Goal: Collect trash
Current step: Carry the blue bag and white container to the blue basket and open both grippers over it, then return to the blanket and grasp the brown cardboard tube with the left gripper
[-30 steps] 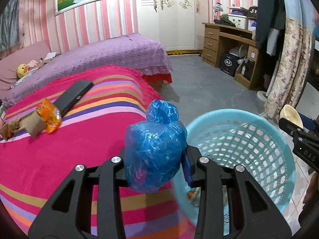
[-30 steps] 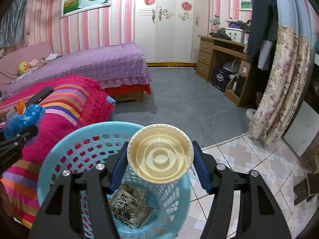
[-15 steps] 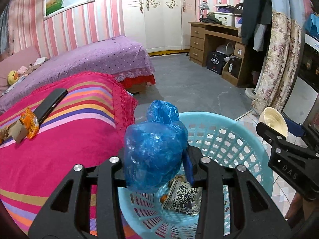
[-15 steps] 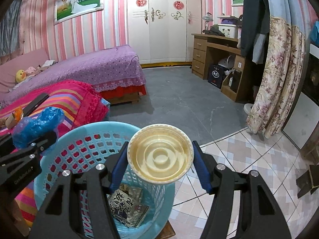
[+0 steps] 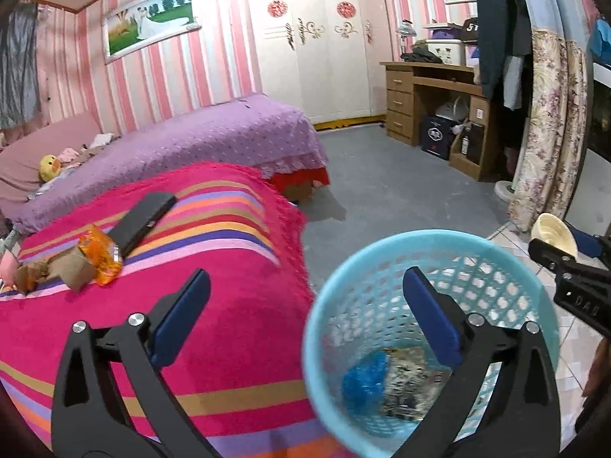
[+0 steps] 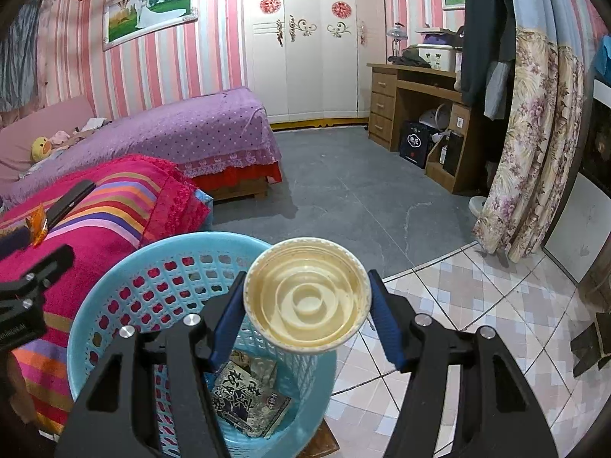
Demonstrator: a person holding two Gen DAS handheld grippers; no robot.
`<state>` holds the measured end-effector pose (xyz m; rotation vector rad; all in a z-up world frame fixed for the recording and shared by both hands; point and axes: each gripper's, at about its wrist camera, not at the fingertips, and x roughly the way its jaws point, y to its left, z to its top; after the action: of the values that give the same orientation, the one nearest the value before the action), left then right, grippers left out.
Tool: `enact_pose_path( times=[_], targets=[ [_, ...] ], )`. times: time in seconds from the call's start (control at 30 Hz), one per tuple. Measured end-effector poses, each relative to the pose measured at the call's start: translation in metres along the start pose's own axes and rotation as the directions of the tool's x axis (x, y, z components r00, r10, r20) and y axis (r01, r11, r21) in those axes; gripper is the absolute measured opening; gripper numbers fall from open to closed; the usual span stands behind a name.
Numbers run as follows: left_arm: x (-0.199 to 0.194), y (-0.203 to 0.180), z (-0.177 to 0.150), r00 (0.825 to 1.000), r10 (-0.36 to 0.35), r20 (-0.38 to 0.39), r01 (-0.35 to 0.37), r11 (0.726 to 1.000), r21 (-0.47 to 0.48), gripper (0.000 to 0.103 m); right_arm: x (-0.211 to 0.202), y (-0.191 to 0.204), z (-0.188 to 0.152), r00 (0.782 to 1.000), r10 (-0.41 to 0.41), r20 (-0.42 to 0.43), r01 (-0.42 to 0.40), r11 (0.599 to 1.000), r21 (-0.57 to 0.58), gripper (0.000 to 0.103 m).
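A light blue plastic basket [image 5: 385, 252] [image 6: 114, 286] stands on the floor beside the striped bed. My left gripper [image 5: 305, 290] hovers over the bed's edge and the basket's rim, its jaws opening wide with nothing between them. The crumpled blue plastic bag [image 5: 364, 383] lies at the bottom of the basket beside a printed wrapper [image 5: 408, 389] [image 6: 248, 400]. My right gripper [image 6: 307, 297] is shut on a cream paper cup [image 6: 307, 299] [image 5: 553, 234], held over the basket's right rim. An orange snack wrapper [image 5: 100, 253] and brown paper scraps [image 5: 57, 267] lie on the bed.
A black flat device [image 5: 143, 221] rests on the pink striped blanket [image 5: 236, 305]. A purple bed [image 5: 214, 141] lies behind it. A wooden desk [image 5: 431, 103], floral curtain [image 5: 550, 133] and white wardrobe [image 5: 324, 45] line the far side, across a grey floor [image 5: 382, 191].
My left gripper has opened and let go of the blue bag, which now lies inside the basket. The right gripper with the cup has stayed still.
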<state>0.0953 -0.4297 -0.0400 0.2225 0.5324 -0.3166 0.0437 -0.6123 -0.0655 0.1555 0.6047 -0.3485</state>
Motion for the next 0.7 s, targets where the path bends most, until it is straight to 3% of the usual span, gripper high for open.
enact_pose_path(
  times=[0.23, 0.4, 0.57, 0.7],
  targets=[
    [0.004, 0.039, -0.004, 0.999, 0.032, -0.029, -0.033, 0.998, -0.044, 0.097, 0.003, 0.024, 0.005, 1.000, 0.020, 0.000, -0.020, 0.999, -0.030, 0.061],
    [0.004, 0.066, -0.008, 0.997, 0.058, -0.042, -0.061, 0.995, -0.074, 0.097, 0.001, 0.039, 0.008, 1.000, 0.017, 0.021, -0.016, 0.999, -0.035, 0.081],
    [0.000, 0.091, -0.009, 0.995, 0.087, -0.042, -0.090, 0.992, -0.088, 0.097, 0.002, 0.055, 0.012, 1.000, -0.001, 0.030, 0.002, 0.999, -0.036, 0.093],
    [-0.005, 0.114, -0.010, 0.993, 0.114, -0.041, -0.118, 0.989, -0.091, 0.097, 0.004, 0.072, 0.016, 1.000, -0.006, 0.027, 0.007, 0.999, -0.043, 0.095]
  ],
)
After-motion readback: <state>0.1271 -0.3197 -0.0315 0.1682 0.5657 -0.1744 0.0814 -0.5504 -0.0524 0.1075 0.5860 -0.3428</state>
